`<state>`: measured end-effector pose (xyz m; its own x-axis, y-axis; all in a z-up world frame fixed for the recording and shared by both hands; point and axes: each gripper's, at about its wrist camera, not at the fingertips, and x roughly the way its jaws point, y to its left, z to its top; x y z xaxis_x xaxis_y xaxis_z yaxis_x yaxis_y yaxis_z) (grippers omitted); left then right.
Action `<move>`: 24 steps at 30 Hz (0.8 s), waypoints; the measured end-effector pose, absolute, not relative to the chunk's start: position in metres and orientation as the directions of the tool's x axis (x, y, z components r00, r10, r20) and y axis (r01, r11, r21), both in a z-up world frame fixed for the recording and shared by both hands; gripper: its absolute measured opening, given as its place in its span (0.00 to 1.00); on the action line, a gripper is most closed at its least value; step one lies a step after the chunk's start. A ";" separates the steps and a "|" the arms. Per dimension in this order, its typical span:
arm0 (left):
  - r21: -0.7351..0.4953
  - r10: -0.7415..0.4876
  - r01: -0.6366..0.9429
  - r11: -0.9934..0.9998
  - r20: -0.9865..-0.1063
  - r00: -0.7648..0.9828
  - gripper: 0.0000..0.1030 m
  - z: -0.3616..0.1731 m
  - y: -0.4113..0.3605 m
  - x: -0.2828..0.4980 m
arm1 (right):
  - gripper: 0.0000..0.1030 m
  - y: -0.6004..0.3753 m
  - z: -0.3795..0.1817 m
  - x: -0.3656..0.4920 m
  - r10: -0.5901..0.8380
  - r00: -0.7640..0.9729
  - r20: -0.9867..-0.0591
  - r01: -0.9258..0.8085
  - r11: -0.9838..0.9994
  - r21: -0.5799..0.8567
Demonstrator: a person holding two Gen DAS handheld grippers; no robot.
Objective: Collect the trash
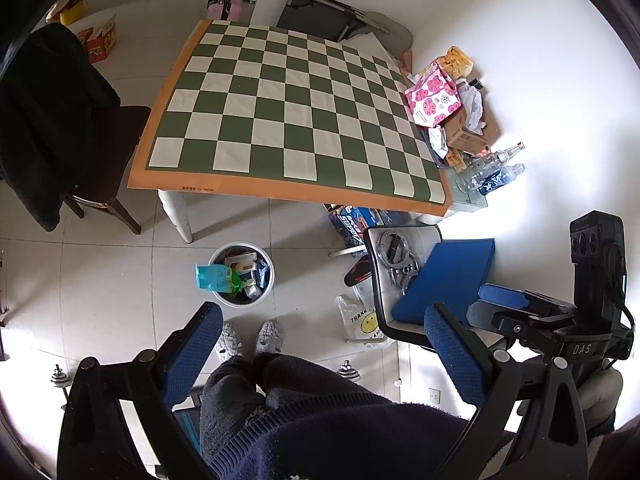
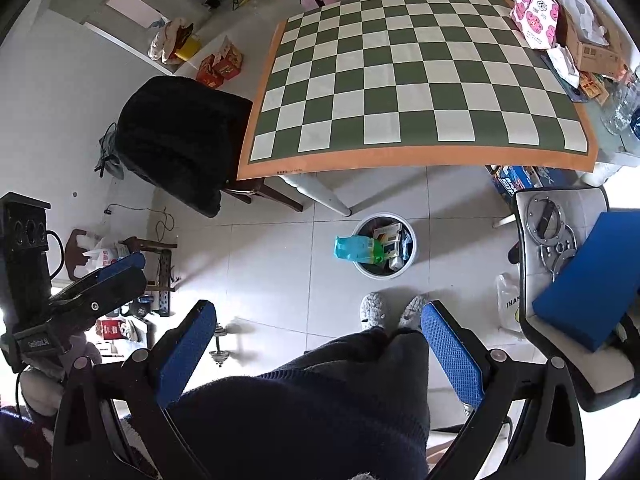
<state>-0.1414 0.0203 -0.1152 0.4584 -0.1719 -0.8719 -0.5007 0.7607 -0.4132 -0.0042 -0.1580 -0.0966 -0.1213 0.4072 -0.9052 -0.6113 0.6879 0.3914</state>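
A white round trash bin [image 1: 269, 280] stands on the tiled floor in front of the table, holding boxes and wrappers; a teal and green plastic packet [image 1: 214, 277] lies over its left rim. The bin [image 2: 412, 258] and the packet [image 2: 356, 249] also show in the right wrist view. My left gripper [image 1: 324, 344] is open and empty, held above the person's legs, well short of the bin. My right gripper [image 2: 318, 346] is open and empty, beside the left one. The checkered table mat [image 1: 288, 120] is bare in its middle.
Along the table's right edge lie a pink flowered bag [image 1: 434, 98], a cardboard box [image 1: 470, 132] and plastic bottles [image 1: 490, 172]. A dark chair with a black coat [image 1: 48, 120] stands left. A chair with a blue box [image 1: 448, 280] and metal rings stands right. A yellow smiley bag [image 1: 362, 324] lies on the floor.
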 end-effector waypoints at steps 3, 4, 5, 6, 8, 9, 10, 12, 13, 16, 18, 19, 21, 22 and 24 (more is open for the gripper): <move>-0.414 -0.178 -0.491 0.766 -0.871 0.457 1.00 -0.115 0.017 -0.142 | 1.00 -0.162 -0.096 -0.005 0.407 -0.123 -0.905 -0.610 0.688 0.392; -0.415 -0.180 -0.490 0.766 -0.871 0.457 1.00 -0.115 0.016 -0.142 | 1.00 -0.164 -0.096 -0.006 0.407 -0.123 -0.905 -0.610 0.688 0.393; -0.414 -0.179 -0.490 0.767 -0.872 0.456 1.00 -0.115 0.015 -0.142 | 1.00 -0.165 -0.096 -0.006 0.407 -0.124 -0.905 -0.611 0.687 0.393; -0.416 -0.181 -0.490 0.766 -0.871 0.457 1.00 -0.115 0.015 -0.142 | 1.00 -0.166 -0.095 -0.007 0.408 -0.125 -0.904 -0.609 0.688 0.394; -0.418 -0.184 -0.488 0.766 -0.870 0.457 1.00 -0.114 0.012 -0.143 | 1.00 -0.166 -0.096 -0.005 0.408 -0.124 -0.905 -0.613 0.685 0.393; -0.418 -0.184 -0.486 0.767 -0.870 0.458 1.00 -0.115 0.013 -0.143 | 1.00 -0.167 -0.096 -0.006 0.410 -0.124 -0.904 -0.612 0.685 0.395; -0.420 -0.186 -0.487 0.765 -0.869 0.458 1.00 -0.115 0.013 -0.143 | 1.00 -0.169 -0.097 -0.006 0.409 -0.125 -0.904 -0.615 0.683 0.394; -0.421 -0.187 -0.486 0.766 -0.869 0.458 1.00 -0.115 0.014 -0.144 | 1.00 -0.171 -0.096 -0.006 0.414 -0.124 -0.902 -0.610 0.685 0.398; -0.420 -0.188 -0.485 0.767 -0.869 0.457 1.00 -0.115 0.014 -0.144 | 1.00 -0.174 -0.097 -0.007 0.415 -0.124 -0.901 -0.607 0.687 0.400; -0.419 -0.186 -0.490 0.764 -0.871 0.456 1.00 -0.115 0.015 -0.147 | 1.00 -0.174 -0.097 -0.007 0.413 -0.125 -0.902 -0.611 0.684 0.398; -0.416 -0.183 -0.490 0.766 -0.872 0.455 1.00 -0.114 0.016 -0.148 | 1.00 -0.174 -0.097 -0.007 0.415 -0.125 -0.901 -0.610 0.685 0.399; -0.419 -0.185 -0.490 0.764 -0.871 0.455 1.00 -0.115 0.017 -0.148 | 1.00 -0.173 -0.097 -0.007 0.413 -0.123 -0.902 -0.609 0.686 0.397; -0.419 -0.186 -0.488 0.765 -0.870 0.456 1.00 -0.115 0.017 -0.149 | 1.00 -0.172 -0.097 -0.007 0.416 -0.122 -0.901 -0.606 0.688 0.399; -0.419 -0.186 -0.488 0.766 -0.871 0.455 1.00 -0.115 0.018 -0.149 | 1.00 -0.171 -0.097 -0.008 0.416 -0.121 -0.901 -0.605 0.689 0.399; -0.419 -0.184 -0.488 0.766 -0.870 0.458 1.00 -0.114 0.017 -0.150 | 1.00 -0.170 -0.097 -0.008 0.418 -0.120 -0.901 -0.602 0.691 0.401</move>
<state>-0.1498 0.0172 -0.1140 0.4577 -0.1844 -0.8698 -0.4879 0.7657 -0.4191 -0.0080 -0.1700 -0.0969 -0.1195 0.4179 -0.9006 -0.6016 0.6911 0.4005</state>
